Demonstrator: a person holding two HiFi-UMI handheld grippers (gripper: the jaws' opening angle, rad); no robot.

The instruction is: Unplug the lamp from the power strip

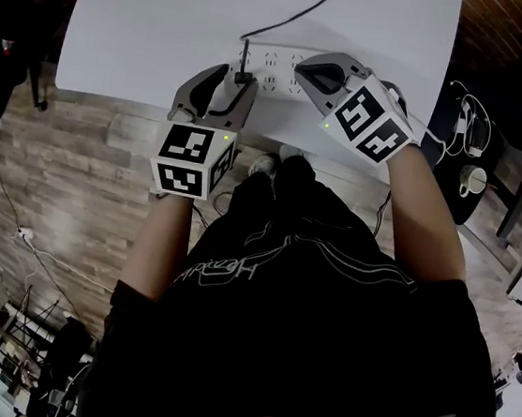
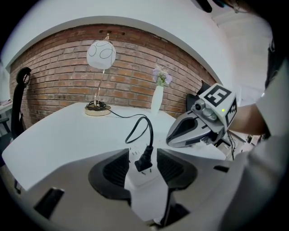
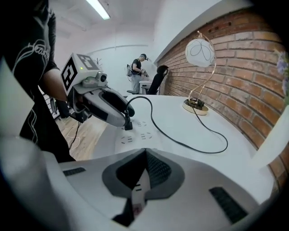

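Currently at the white power strip (image 1: 281,64), which lay along the near edge of the white table (image 1: 171,22).

Left gripper (image 2: 142,153): jaws stood wide, one on each side of the black plug (image 2: 143,163). A clear gap showed between each pad and the plug body, so there was no grip on it. The gripper pointed downward over the power strip's left part.

Plug: seated upright in a socket near the power strip's left end, not pulled out. Its black cord (image 3: 180,142) rose from the plug in a loop, then ran across the table away from the power strip.

Lamp (image 2: 101,54): a round white globe on a thin curved gold stem with a flat round base. It stood far beyond the power strip, close to the brick wall (image 2: 131,76), and the cord ended at its base. A slim white vase (image 2: 156,100) with pale flowers stood on the same far side of the power strip.

Right gripper (image 3: 143,153): jaws drawn narrow, pinching the power strip's right end. A sliver of white casing showed between the pads.
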